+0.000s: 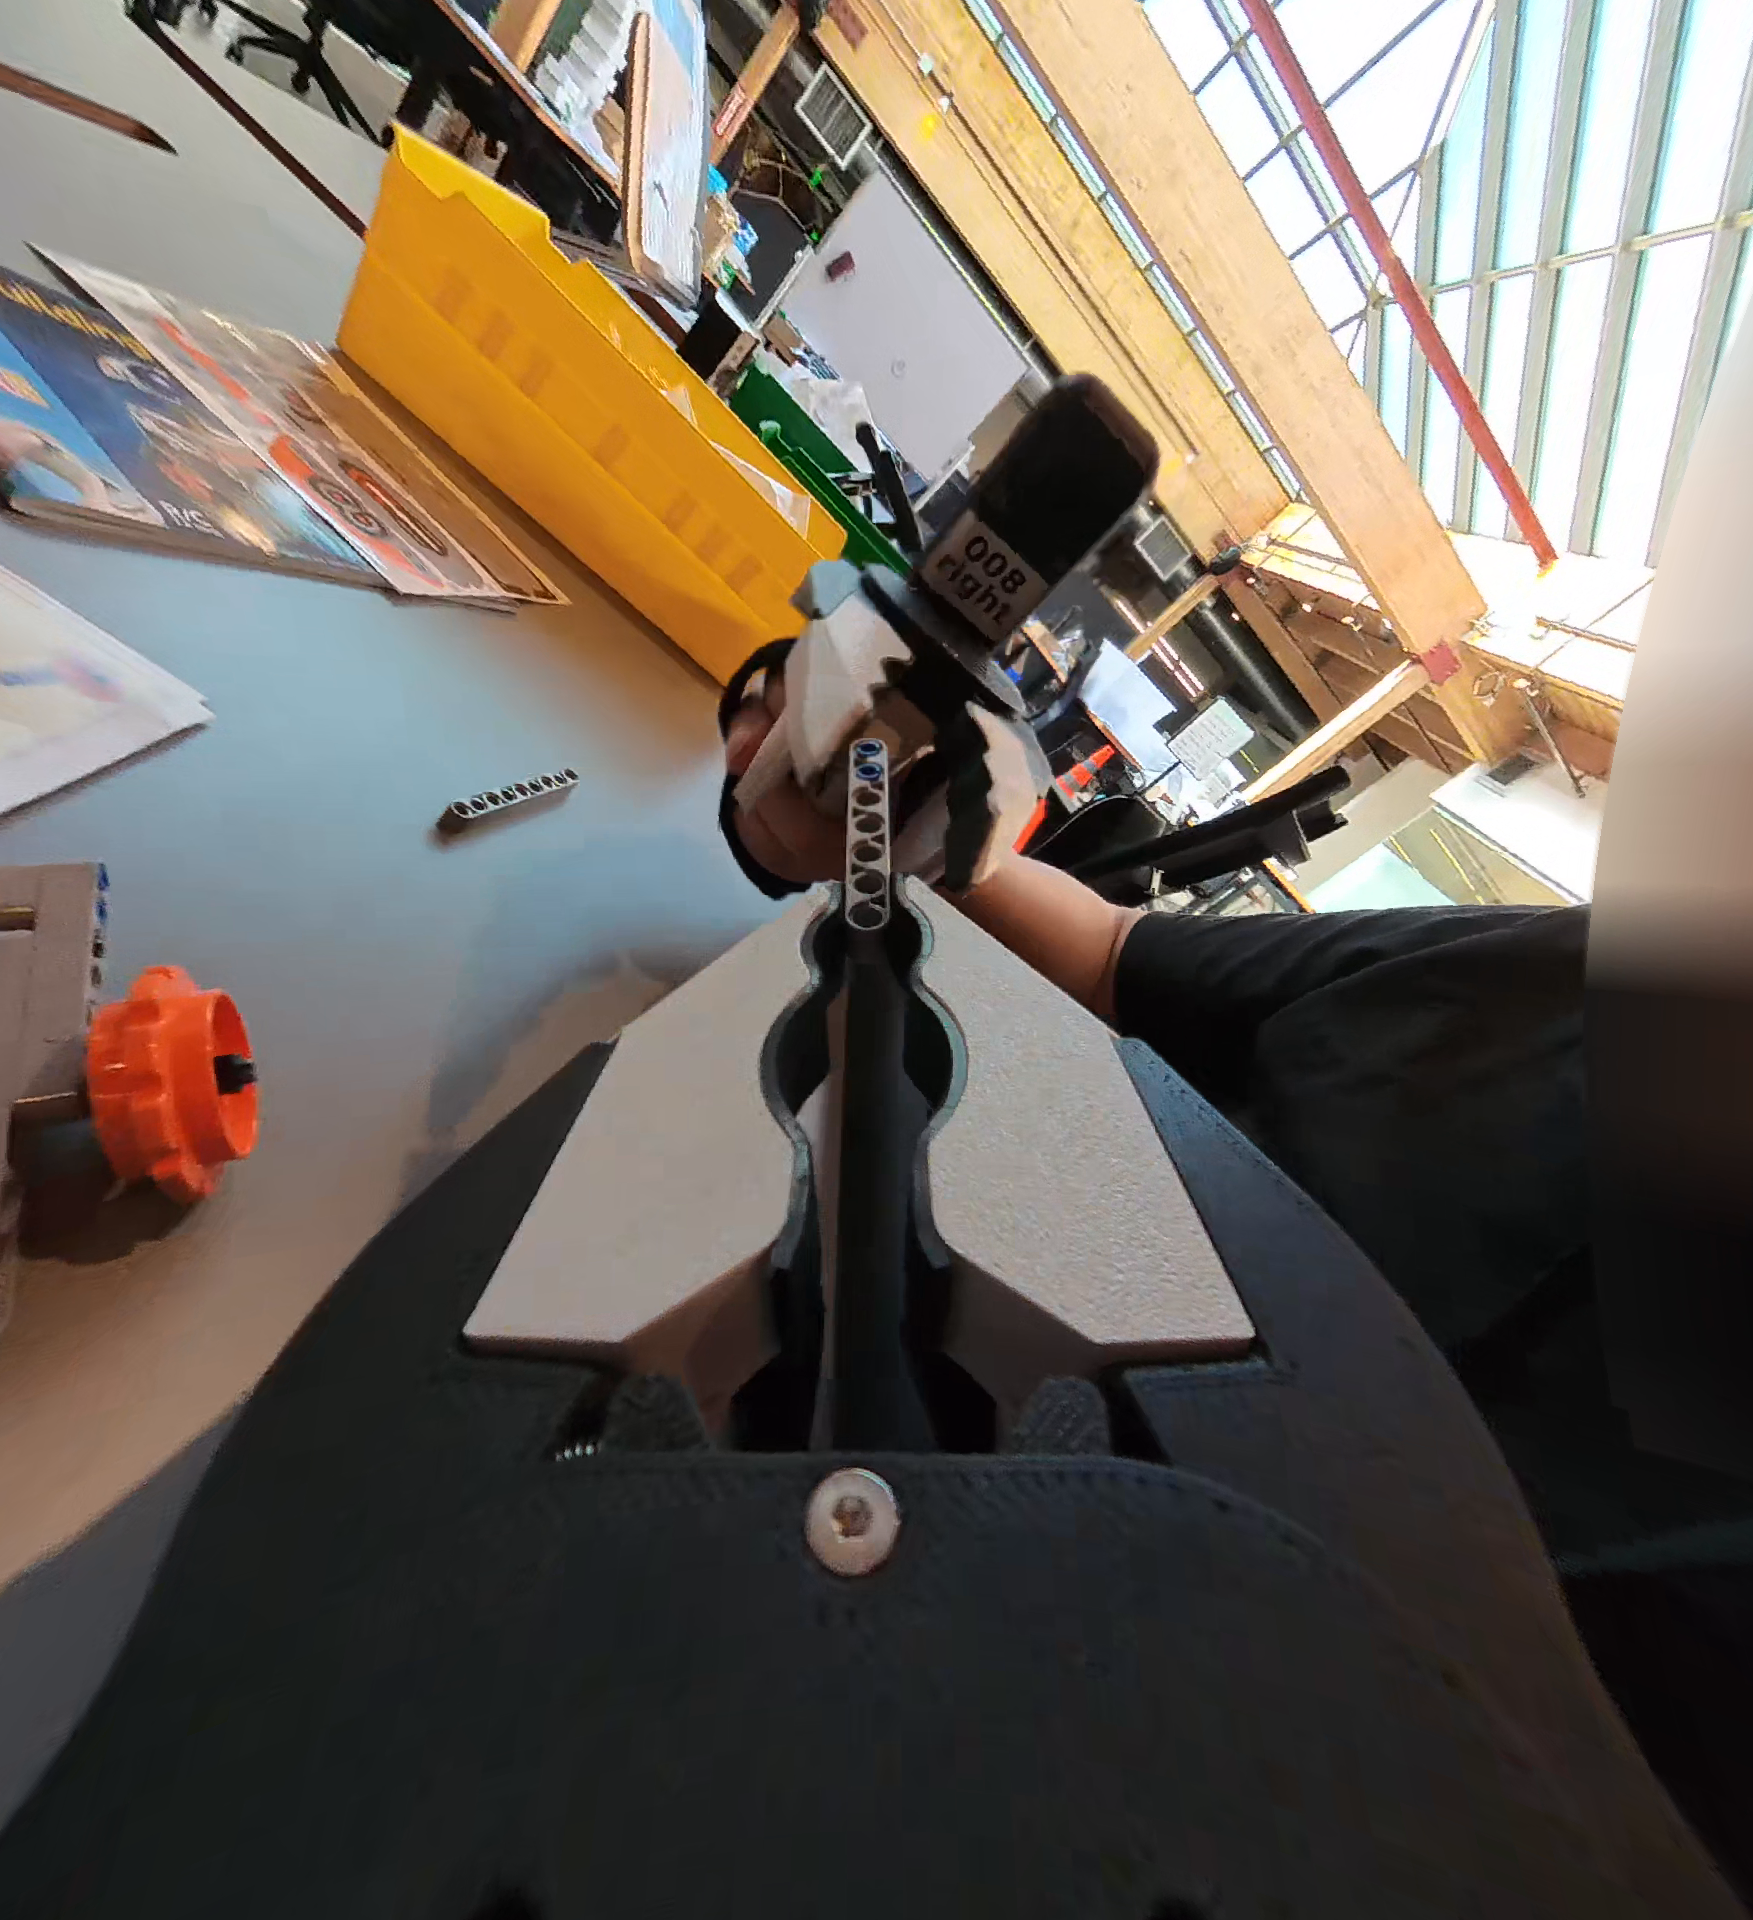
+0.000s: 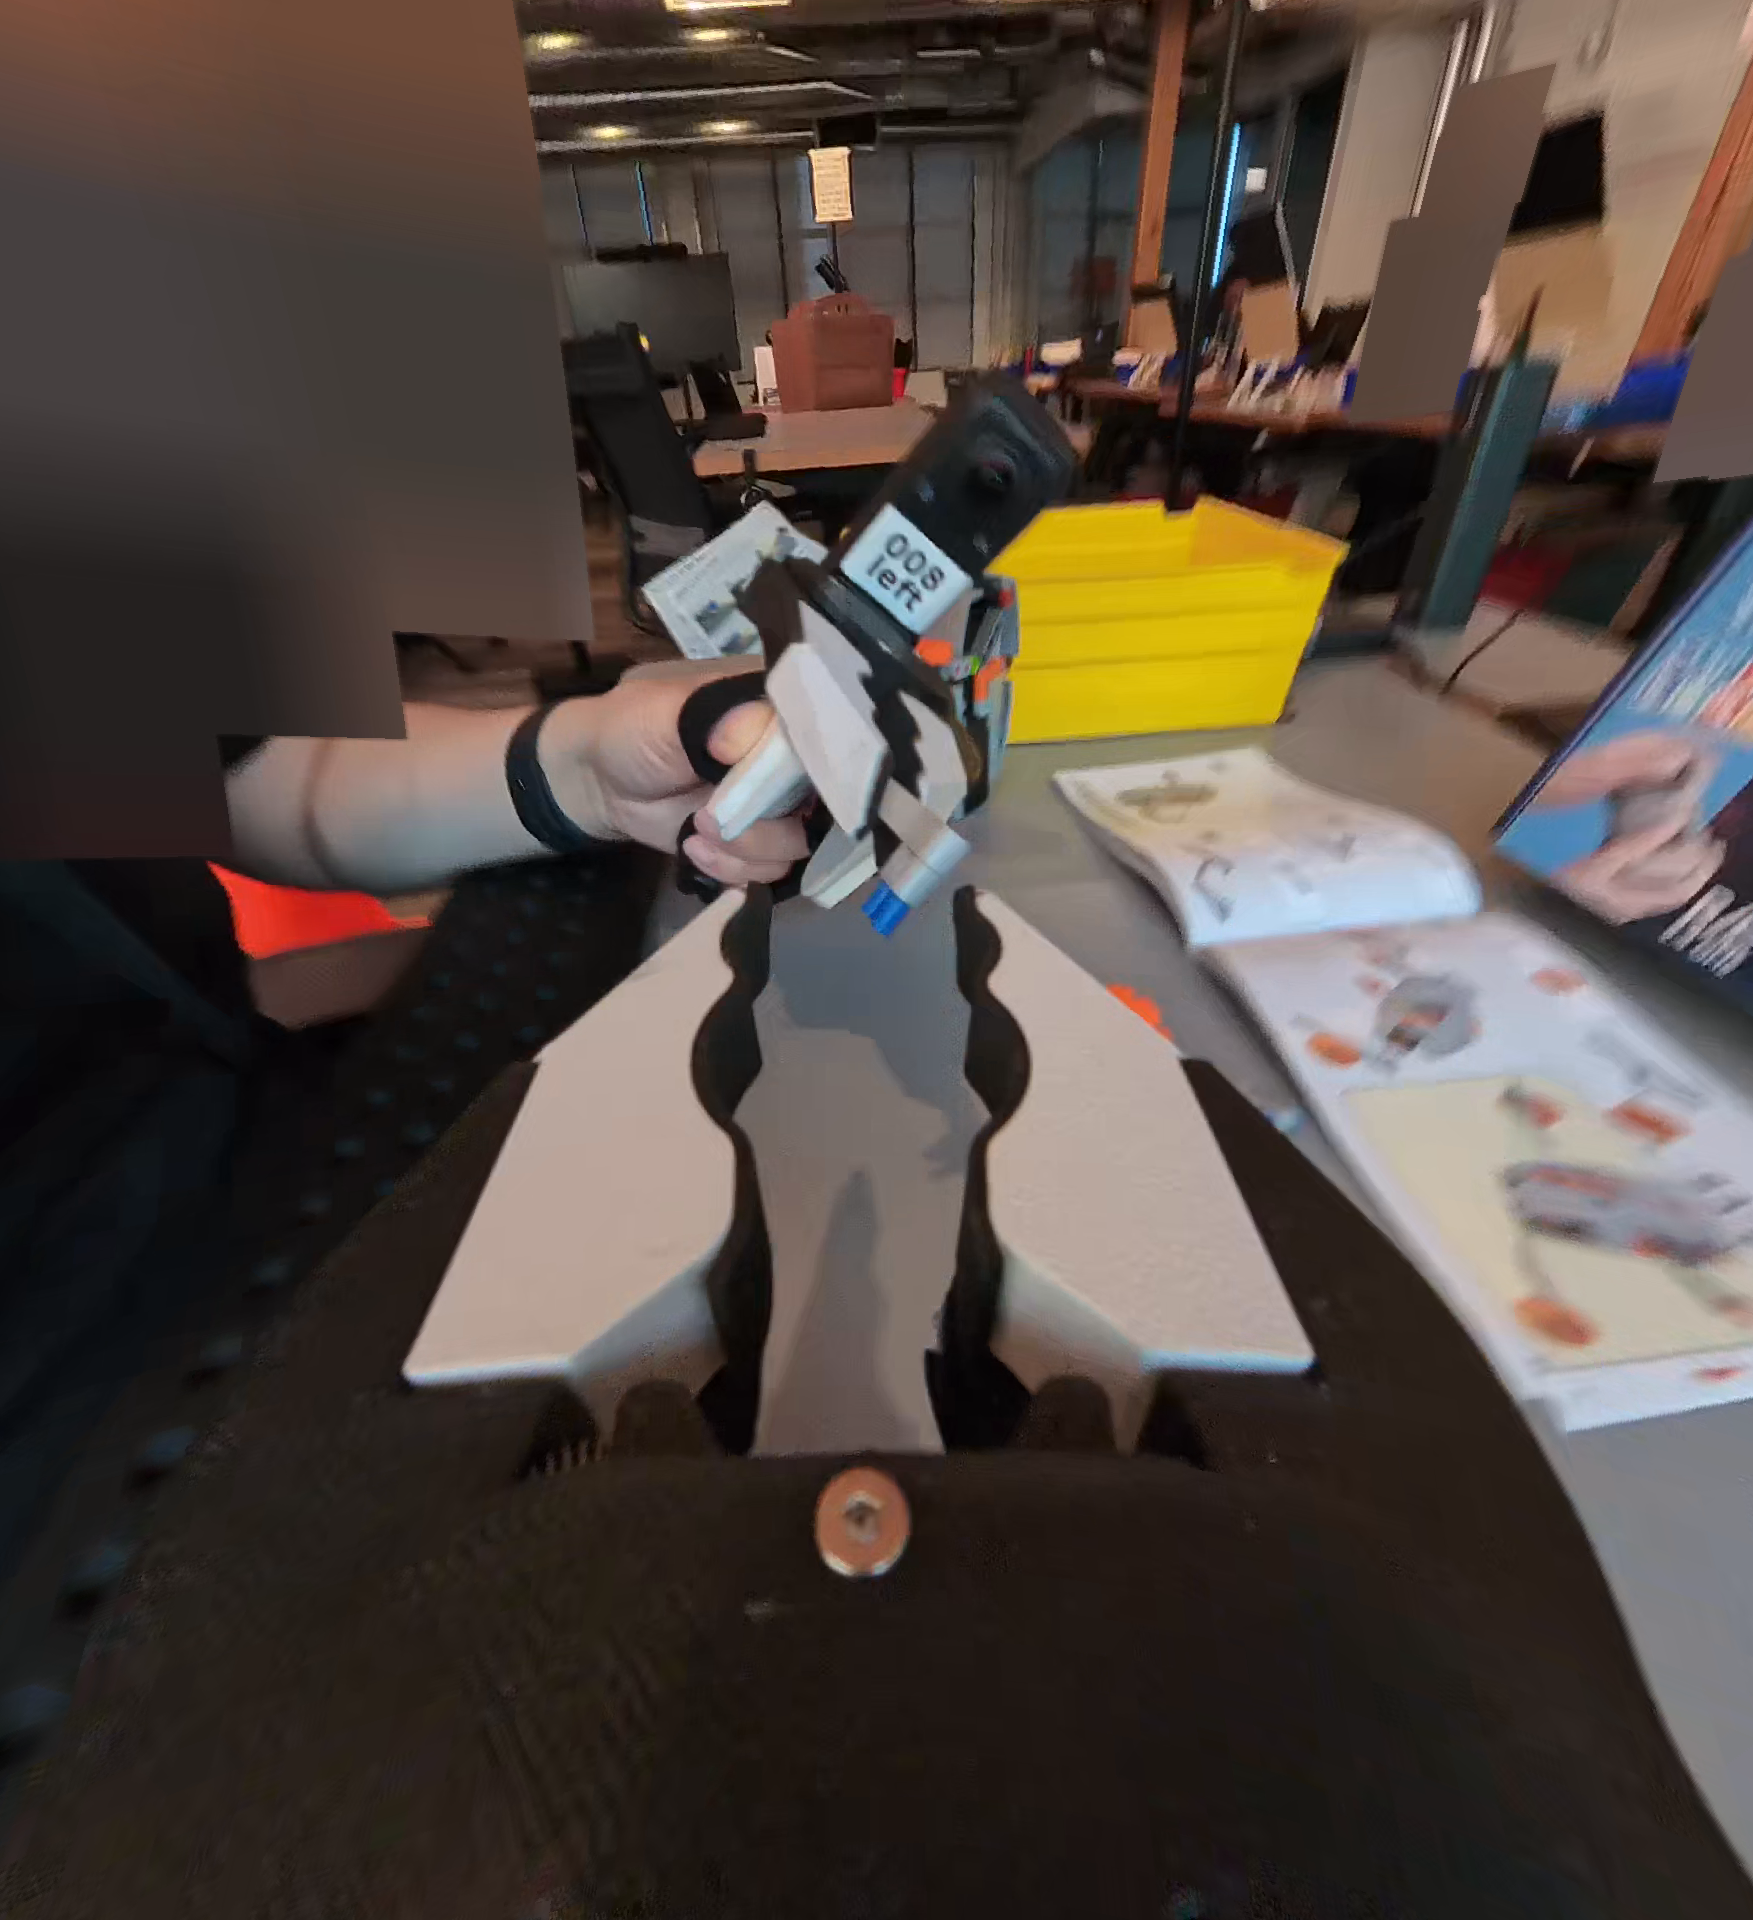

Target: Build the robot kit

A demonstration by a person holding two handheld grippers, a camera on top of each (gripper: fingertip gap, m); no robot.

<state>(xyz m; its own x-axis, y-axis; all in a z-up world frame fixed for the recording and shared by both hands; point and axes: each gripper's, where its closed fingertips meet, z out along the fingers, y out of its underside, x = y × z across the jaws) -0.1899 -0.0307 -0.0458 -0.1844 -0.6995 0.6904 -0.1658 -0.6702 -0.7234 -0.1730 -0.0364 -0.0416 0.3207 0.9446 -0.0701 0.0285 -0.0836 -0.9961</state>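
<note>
My left gripper (image 1: 867,920) is shut on a grey perforated beam (image 1: 867,831) that sticks out forward, with blue pins (image 1: 864,771) at its far end. My right gripper (image 2: 856,925) is open, and its jaws stand wide apart. The beam's blue-pinned end (image 2: 884,909) sits at the mouth of the right gripper, touching neither finger. In the left wrist view the right gripper (image 1: 903,769) faces me with the beam tip between its fingers. In the right wrist view the left gripper (image 2: 877,852) is held by a hand, raised above the grey table (image 2: 851,1039).
A second grey beam (image 1: 508,800) lies on the table. A grey block assembly with an orange wheel (image 1: 171,1081) stands at the left. A yellow bin (image 1: 560,416) is at the back. Open instruction booklets (image 2: 1267,852) and a blue box (image 2: 1682,727) lie to the right. Only a small space, under 4 cm, lies between the two pairs of fingers.
</note>
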